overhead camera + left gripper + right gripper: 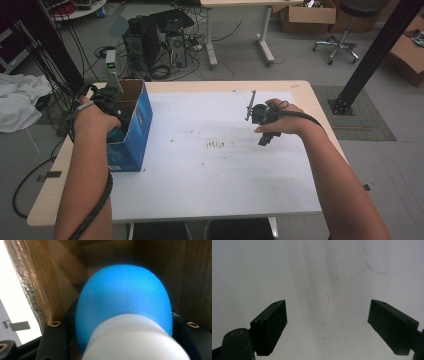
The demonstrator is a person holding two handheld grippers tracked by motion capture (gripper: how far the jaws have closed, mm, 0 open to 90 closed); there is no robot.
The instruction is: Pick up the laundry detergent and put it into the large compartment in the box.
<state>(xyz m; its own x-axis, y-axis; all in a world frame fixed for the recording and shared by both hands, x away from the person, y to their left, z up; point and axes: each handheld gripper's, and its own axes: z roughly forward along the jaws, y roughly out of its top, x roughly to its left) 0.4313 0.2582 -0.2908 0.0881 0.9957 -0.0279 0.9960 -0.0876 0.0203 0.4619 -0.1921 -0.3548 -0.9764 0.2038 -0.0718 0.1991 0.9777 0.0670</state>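
Blue-and-white object (125, 312) clamped between jaws of left tongs (114, 117), inside open cardboard box (131, 127), brown inner walls close around it. Box upright at left edge of white-covered worktop (210, 170). Right tongs (328, 325) well apart from box, to its right, above bare sheet, jaws spread wide, nothing between.

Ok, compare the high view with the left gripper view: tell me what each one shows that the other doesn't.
High view alone: the whole white table top, the blue outside of the cardboard box at its left edge, the left hand reaching down into that box, and the right gripper over the table.

Left gripper view alone: a blue and white rounded object clamped between the black jaws, close to the lens.

Shared: the box's brown inner walls.
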